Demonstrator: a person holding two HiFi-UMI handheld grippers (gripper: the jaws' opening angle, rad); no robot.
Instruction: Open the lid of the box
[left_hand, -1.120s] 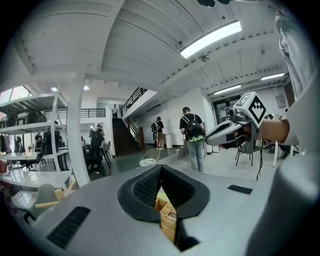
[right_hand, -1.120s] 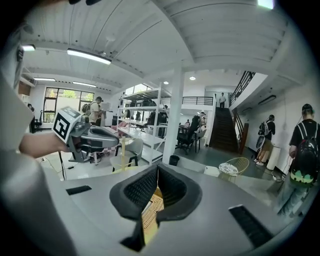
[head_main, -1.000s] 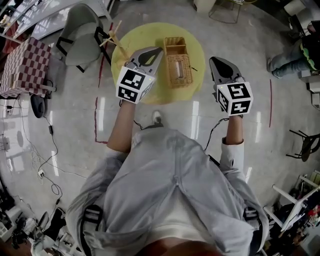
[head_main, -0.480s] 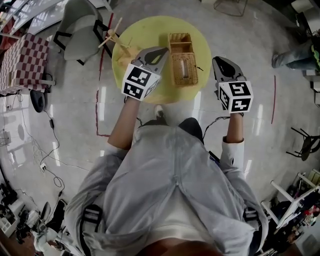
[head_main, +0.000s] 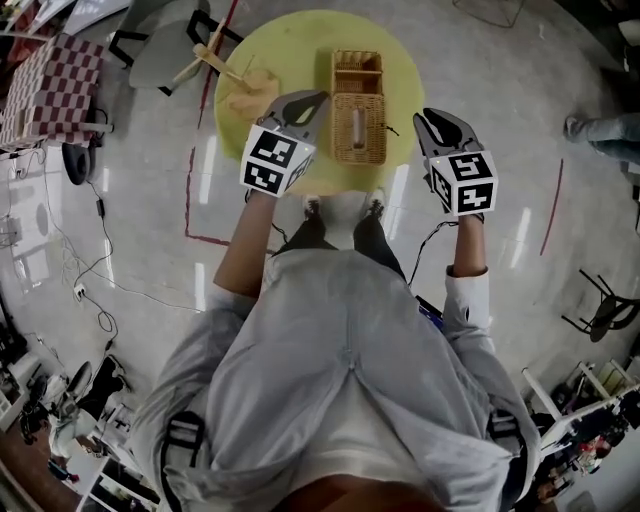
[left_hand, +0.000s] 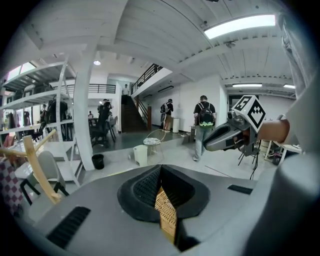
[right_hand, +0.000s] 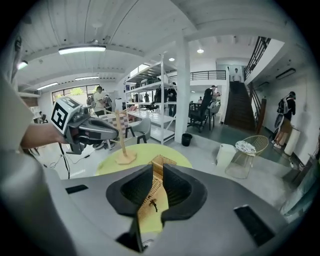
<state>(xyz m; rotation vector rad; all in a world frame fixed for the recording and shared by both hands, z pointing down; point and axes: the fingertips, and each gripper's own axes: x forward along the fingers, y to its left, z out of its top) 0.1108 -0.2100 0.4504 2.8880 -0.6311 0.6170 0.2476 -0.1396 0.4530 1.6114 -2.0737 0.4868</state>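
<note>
A woven wicker box (head_main: 358, 112) stands on a round yellow table (head_main: 290, 50), its lid down with a handle on top. My left gripper (head_main: 306, 103) hovers just left of the box with its tips together and nothing between them. My right gripper (head_main: 437, 123) hangs to the box's right, off the table's edge, its jaws opening to a narrow slot with nothing in it. In the left gripper view the box (left_hand: 166, 215) shows below the left gripper (left_hand: 161, 169). In the right gripper view the box (right_hand: 156, 175) lies beyond the right gripper (right_hand: 159, 165).
A wooden stand (head_main: 236, 85) leans on the table's left part. A grey chair (head_main: 160, 55) and a checkered seat (head_main: 45, 95) stand at the far left. Cables trail on the floor (head_main: 90, 250). The person's feet (head_main: 345, 205) are at the table's near edge.
The person has stepped up to the table, and the feet now show at its edge. Both grippers have come closer to the box's sides.
</note>
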